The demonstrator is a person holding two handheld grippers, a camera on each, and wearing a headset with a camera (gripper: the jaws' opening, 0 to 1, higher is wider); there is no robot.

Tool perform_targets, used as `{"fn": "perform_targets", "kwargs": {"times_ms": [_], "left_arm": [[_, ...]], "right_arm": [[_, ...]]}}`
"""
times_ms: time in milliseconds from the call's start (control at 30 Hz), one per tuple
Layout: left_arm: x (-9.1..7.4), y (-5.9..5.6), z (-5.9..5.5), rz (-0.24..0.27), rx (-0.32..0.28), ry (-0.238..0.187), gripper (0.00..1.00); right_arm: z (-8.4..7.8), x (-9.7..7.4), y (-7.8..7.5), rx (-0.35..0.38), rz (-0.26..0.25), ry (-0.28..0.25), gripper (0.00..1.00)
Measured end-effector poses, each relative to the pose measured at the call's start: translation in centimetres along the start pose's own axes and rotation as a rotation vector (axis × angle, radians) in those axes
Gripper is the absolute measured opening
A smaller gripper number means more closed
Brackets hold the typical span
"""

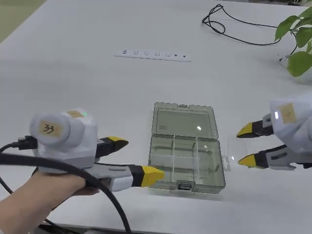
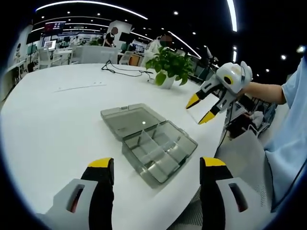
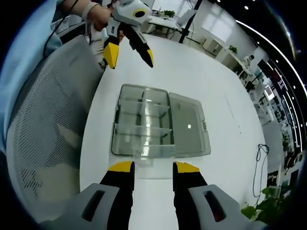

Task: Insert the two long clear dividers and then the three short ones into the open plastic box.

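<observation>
Both jaw pairs are standing apart: left gripper [image 1: 139,158], right gripper [image 1: 243,146]. Open box [image 1: 187,187] is sitting ahead of each on white table [image 1: 73,83], lit office [image 2: 96,45] beyond.

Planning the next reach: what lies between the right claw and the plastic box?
A clear divider lies flat on the table beside the box, just ahead of the right claw, seen in the right gripper view.

Left gripper [image 2: 157,165] fingers spread; open box [image 2: 153,143] ahead on table [image 2: 57,124]; right gripper [image 2: 201,111] beyond, agape.
</observation>
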State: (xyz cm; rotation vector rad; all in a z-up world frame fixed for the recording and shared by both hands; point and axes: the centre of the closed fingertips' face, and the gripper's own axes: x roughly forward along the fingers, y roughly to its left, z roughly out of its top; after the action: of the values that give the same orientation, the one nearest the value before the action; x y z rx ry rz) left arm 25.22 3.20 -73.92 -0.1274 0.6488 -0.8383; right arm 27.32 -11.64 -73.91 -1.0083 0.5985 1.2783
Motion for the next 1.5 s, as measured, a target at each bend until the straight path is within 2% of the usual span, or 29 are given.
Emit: {"fn": "perform_targets", "kwargs": {"times_ms": [33,200,233,267,433,500,567,667,767,800,900,1133,1367,1500], "left_arm": [[0.1,-0.1,0.1,-0.004,-0.006,-0.002,0.74],[1.2,-0.4,1.0,-0.018,-0.067,-0.012,0.67],[1.4,-0.4,1.1,-0.020,-0.086,-0.009,0.65],[1.8,-0.6,1.3,-0.024,-0.103,-0.003,0.64],[2.9,-1.7,1.5,-0.067,-0.163,0.035,0.52],[3.4,-1.8,1.9,-0.076,-0.190,0.027,0.51],[3.8,-2.1,2.3,-0.085,-0.260,0.008,0.46],[4.4,-2.3,3.2,-0.126,-0.354,-0.042,0.33],[4.6,-2.6,3.7,-0.161,-0.437,-0.069,0.22],[4.6,-2.5,3.9,-0.163,-0.447,-0.082,0.19],[4.6,-2.5,3.7,-0.167,-0.458,-0.080,0.10],[4.4,-3.1,3.9,-0.191,-0.476,-0.097,0.02],[4.0,-2.9,3.9,-0.202,-0.508,-0.121,0.00],[3.8,-3.1,3.9,-0.213,-0.514,-0.117,0.00]], "right_arm": [[0.9,0.1,0.1,-0.010,-0.003,-0.006,0.32],[3.5,1.1,-0.2,-0.062,-0.032,-0.009,0.32],[3.9,1.3,-0.3,-0.091,-0.040,-0.004,0.32],[4.4,1.6,-0.4,-0.146,-0.053,0.004,0.32],[5.8,2.5,-0.5,-0.189,-0.078,0.011,0.32],[6.2,2.8,-0.9,-0.215,-0.098,0.022,0.32],[6.5,3.0,-1.0,-0.229,-0.103,0.019,0.32],[7.2,3.3,-1.1,-0.233,-0.112,0.015,0.32],[7.6,3.5,-1.0,-0.248,-0.114,0.015,0.32],[7.7,3.5,-0.9,-0.253,-0.112,0.014,0.32],[8.0,3.5,-0.7,-0.252,-0.108,0.007,0.32],[9.1,3.5,-0.4,-0.240,-0.106,-0.016,0.32],[9.5,3.3,-0.4,-0.229,-0.111,-0.027,0.32],[9.6,3.3,-0.1,-0.228,-0.104,-0.030,0.32]]}}
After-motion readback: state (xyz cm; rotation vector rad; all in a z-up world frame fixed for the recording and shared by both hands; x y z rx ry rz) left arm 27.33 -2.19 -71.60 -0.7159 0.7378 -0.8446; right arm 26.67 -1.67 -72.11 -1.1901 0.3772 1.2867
